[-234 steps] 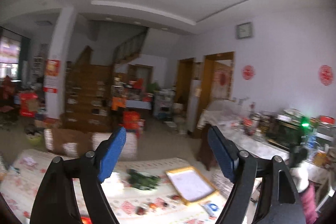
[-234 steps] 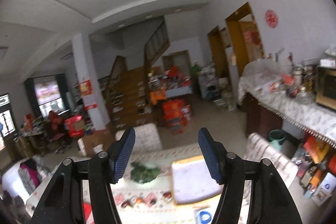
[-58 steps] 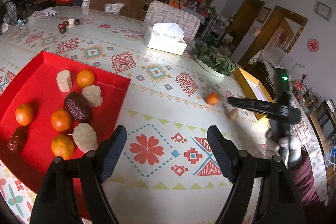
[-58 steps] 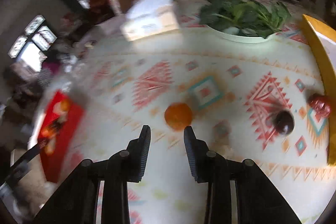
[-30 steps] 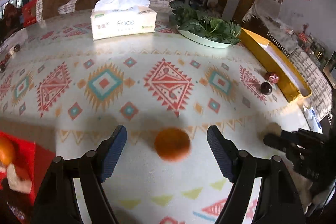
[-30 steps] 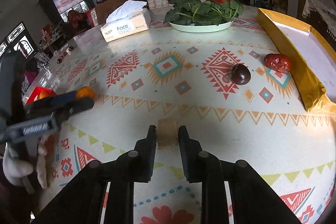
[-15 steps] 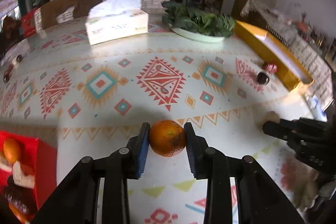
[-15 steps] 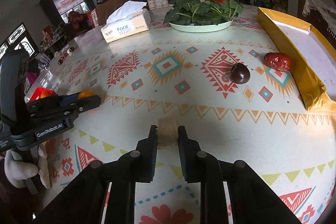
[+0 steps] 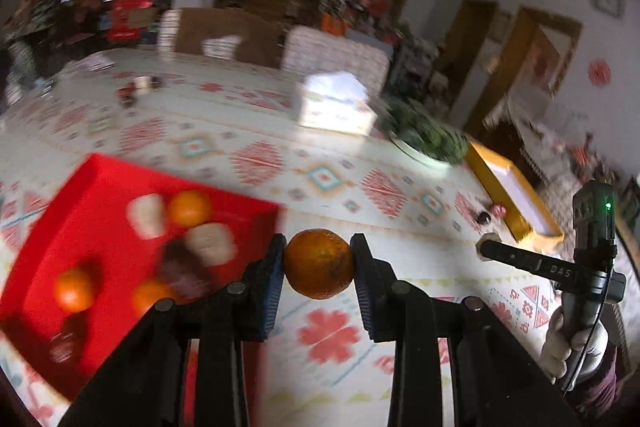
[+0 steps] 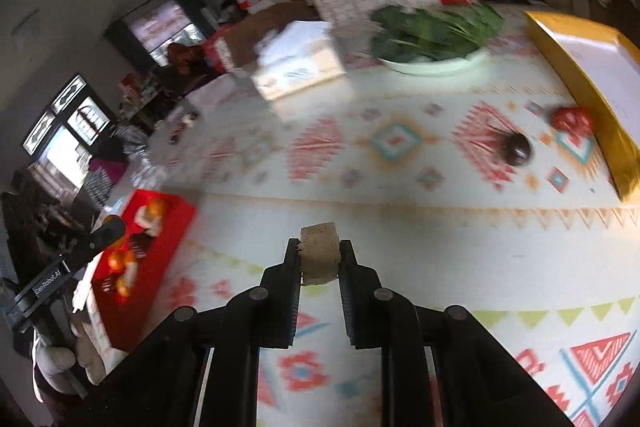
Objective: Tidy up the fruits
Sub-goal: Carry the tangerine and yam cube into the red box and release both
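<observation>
My left gripper (image 9: pixel 319 263) is shut on an orange (image 9: pixel 319 263) and holds it above the table, just right of the red tray (image 9: pixel 92 183). The tray holds several oranges, pale lumps and dark dates. My right gripper (image 10: pixel 319 259) is shut on a tan block-shaped piece (image 10: pixel 320 257), lifted over the patterned tablecloth. A dark round fruit (image 10: pixel 516 149) and a red date (image 10: pixel 571 120) lie on the cloth next to the yellow tray (image 10: pixel 600 107). The red tray also shows in the right wrist view (image 10: pixel 168 227) at far left.
A tissue box (image 10: pixel 296 63) and a plate of greens (image 10: pixel 434 35) stand at the far side of the table. Small items (image 9: pixel 136 89) sit at the far left edge. Chairs stand behind the table.
Both grippers have lifted their pieces off the cloth. The left gripper has swung left with the orange, so the red tray is back in its view. The right gripper has swung left too.
</observation>
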`<state>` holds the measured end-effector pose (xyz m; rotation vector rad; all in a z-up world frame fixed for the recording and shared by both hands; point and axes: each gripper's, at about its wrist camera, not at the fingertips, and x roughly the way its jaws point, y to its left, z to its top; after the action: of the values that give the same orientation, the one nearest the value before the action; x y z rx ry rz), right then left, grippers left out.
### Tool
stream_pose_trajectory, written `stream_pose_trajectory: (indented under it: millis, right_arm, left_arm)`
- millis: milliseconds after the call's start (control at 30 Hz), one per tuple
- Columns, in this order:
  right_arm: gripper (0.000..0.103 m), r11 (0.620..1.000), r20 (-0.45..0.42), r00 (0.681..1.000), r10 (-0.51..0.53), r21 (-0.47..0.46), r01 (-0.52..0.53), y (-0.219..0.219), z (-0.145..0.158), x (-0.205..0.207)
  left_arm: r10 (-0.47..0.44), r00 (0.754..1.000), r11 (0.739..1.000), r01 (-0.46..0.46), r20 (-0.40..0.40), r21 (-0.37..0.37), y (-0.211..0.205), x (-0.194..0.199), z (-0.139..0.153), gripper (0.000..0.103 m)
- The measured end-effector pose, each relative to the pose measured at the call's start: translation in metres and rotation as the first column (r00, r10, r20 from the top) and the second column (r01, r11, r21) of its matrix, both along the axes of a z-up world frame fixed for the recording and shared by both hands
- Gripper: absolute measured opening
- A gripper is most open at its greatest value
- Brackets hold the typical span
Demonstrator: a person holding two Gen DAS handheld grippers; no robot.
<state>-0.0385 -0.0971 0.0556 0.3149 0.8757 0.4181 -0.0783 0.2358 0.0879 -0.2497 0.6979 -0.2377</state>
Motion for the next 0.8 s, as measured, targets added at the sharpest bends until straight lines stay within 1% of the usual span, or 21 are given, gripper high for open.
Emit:
stream_pose_trajectory:
  millis: [167,200,267,367,533,633,800]
  right_arm:
    - [0.020,0.994,0.008,0.995,0.099,0.038,-0.099,0.053,0.021,-0.001]
    - [0.020,0.991,0.007,0.992,0.125,0.041,-0.125,0.070,0.025,0.001]
    - [0.020,0.986,0.008,0.987,0.161,0.035,-0.161,0.094,0.029,0.002]
    - [0.020,0.974,0.007,0.974,0.228,0.007,-0.228,0.144,0.030,0.004]
    - [0.020,0.949,-0.032,0.948,0.316,-0.014,-0.316,0.212,0.015,0.012]
    - [0.020,0.931,-0.064,0.930,0.362,-0.028,-0.365,0.251,0.004,0.020]
    - [0.020,0.908,-0.100,0.907,0.408,-0.056,-0.415,0.301,-0.009,0.032]
  left_arm:
    - [0.120,0.993,0.993,-0.120,0.002,-0.013,0.059,-0.028,-0.005,0.032]
    - [0.137,0.991,0.991,-0.137,-0.004,-0.015,0.069,-0.031,-0.008,0.032]
    - [0.170,0.985,0.985,-0.171,-0.016,-0.014,0.085,-0.037,-0.014,0.032]
    - [0.213,0.976,0.977,-0.213,-0.043,-0.014,0.108,-0.040,-0.027,0.032]
    - [0.235,0.969,0.971,-0.237,-0.083,-0.021,0.129,-0.038,-0.043,0.032]
    - [0.230,0.968,0.972,-0.234,-0.100,-0.028,0.132,-0.037,-0.050,0.032]
    - [0.211,0.970,0.974,-0.218,-0.119,-0.053,0.132,-0.037,-0.055,0.033]
